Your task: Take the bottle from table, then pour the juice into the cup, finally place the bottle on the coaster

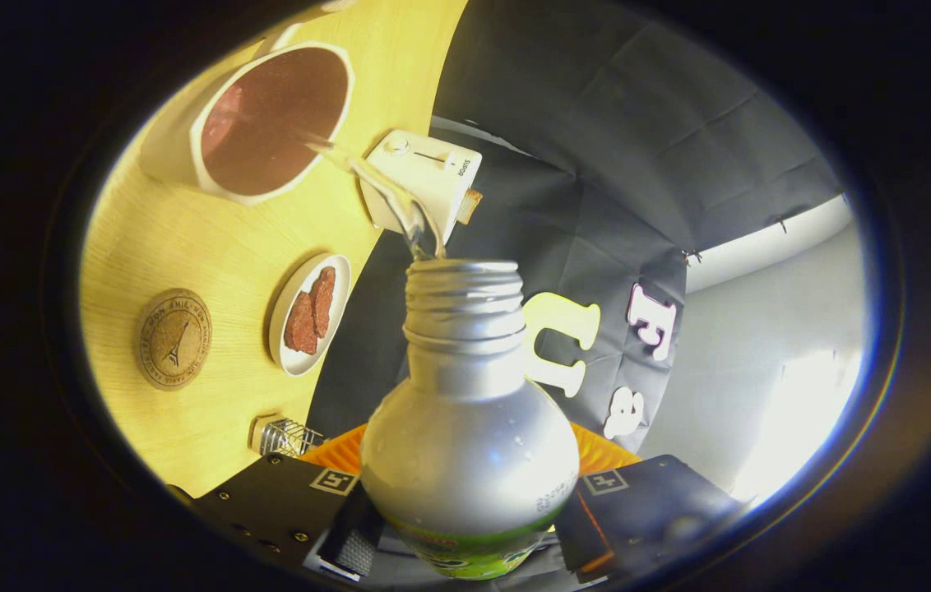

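Silver and uncapped, the aluminium bottle sits pinched between the two fingers of the gripper, one black finger pressing on each side of its rounded body near the green label band. Its threaded neck points away from the camera, and the whole scene is rolled over on its side, which I read as the gripper being turned at the wrist to tip the bottle well past level.

From the bottle's mouth a thin clear stream of juice arcs across to the white cup, which stands on the pale wooden table well beyond the fingers. The cup's inside looks dark reddish, so it seems to hold liquid already, though how full it is I cannot tell.

As for progress: the pick-up is done, since the bottle is off the table and firmly held, and the pour is under way right now. What remains is to finish pouring, bring the bottle back upright and set it on the round cork coaster, which lies bare on the table, apart from the cup and just beside a small white plate carrying reddish-brown pieces of food. A white toaster stands near the table's edge, behind the stream, and a small metal wire object sits close to the left finger.
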Available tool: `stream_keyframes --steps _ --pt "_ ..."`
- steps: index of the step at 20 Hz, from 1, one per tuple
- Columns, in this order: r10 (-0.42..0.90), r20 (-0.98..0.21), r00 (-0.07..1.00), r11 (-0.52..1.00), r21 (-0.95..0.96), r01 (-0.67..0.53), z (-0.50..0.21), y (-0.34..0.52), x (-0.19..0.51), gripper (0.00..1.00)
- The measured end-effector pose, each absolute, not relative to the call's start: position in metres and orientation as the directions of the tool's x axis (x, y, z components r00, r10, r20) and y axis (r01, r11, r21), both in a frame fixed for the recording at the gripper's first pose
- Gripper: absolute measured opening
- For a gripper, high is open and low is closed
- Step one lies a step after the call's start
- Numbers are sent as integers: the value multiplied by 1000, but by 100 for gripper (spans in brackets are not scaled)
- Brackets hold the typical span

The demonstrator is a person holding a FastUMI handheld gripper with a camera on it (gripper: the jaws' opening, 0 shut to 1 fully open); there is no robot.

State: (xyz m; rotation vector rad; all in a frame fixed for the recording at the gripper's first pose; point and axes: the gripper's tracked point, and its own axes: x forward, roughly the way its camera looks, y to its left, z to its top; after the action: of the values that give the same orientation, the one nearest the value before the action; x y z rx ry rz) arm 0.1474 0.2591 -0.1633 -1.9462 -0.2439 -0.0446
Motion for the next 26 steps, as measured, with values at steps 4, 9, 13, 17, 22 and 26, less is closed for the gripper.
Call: stream_keyframes --steps 4,9,13,17,22,26 --pt "160 156 975 -389 -897 207 -156 262 147 83" --pt "182 163 970 -443 -867 229 -152 267 146 82" --pt "190 169 967 -481 -843 242 -151 269 146 82" --pt "208 180 961 -530 -805 266 -153 272 145 82" --pt "227 186 956 -571 -769 286 -155 278 145 82" --pt "249 191 949 -619 -723 308 -154 284 143 82"
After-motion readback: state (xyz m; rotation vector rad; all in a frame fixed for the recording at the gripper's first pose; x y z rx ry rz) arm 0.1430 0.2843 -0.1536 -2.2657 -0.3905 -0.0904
